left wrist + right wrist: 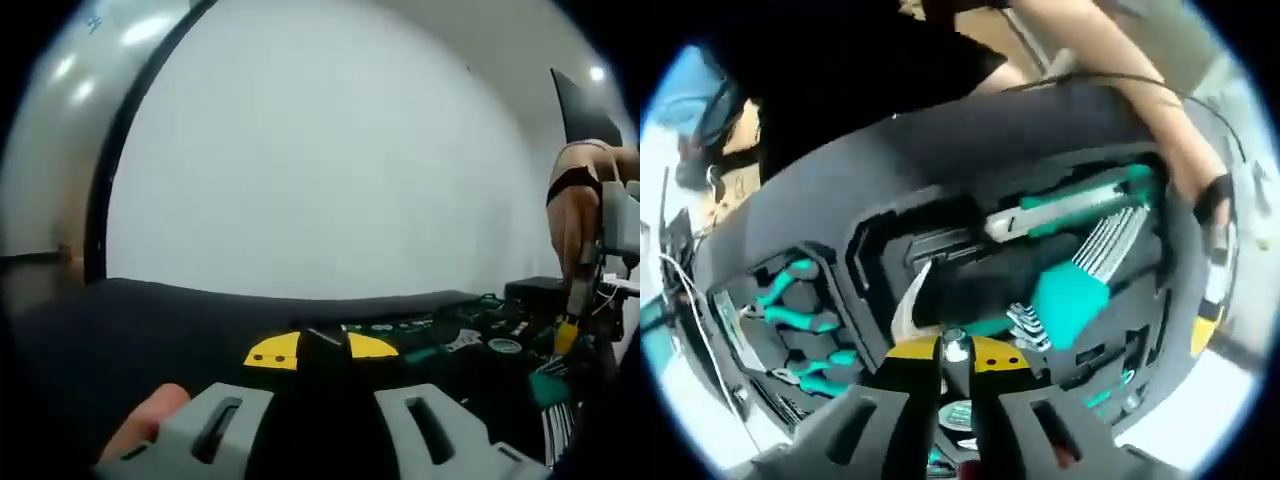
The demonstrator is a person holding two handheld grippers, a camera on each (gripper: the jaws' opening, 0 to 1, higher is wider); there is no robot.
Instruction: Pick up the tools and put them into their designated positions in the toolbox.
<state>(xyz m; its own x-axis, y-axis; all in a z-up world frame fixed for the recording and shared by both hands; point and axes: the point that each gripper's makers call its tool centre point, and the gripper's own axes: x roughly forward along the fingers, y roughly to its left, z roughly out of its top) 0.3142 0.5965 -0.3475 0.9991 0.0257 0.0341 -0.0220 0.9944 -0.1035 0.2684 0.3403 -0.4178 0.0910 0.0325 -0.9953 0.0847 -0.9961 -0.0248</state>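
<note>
Left gripper (pixel 322 420), bottom centre: clenched on a black-and-yellow tool (pixel 318 350). Toolbox (pixel 470 335) at lower right. Right gripper (pixel 955 420), bottom centre: clamped on yellow-handled cutters (pixel 958 358) above the foam tray (pixel 970 260). Judged stiff, dense, smooth-handled; grip mid-handle, near the pivot.

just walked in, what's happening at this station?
A person is sorting tools into a foam-lined toolbox with two handheld grippers. The right gripper hangs over the tray with a yellow-and-black tool between its jaws. A utility knife, a set of hex keys and green-handled pliers lie in the foam. The left gripper sits low beside the box with a yellow-and-black piece at its jaws; whether it grips is unclear.
</note>
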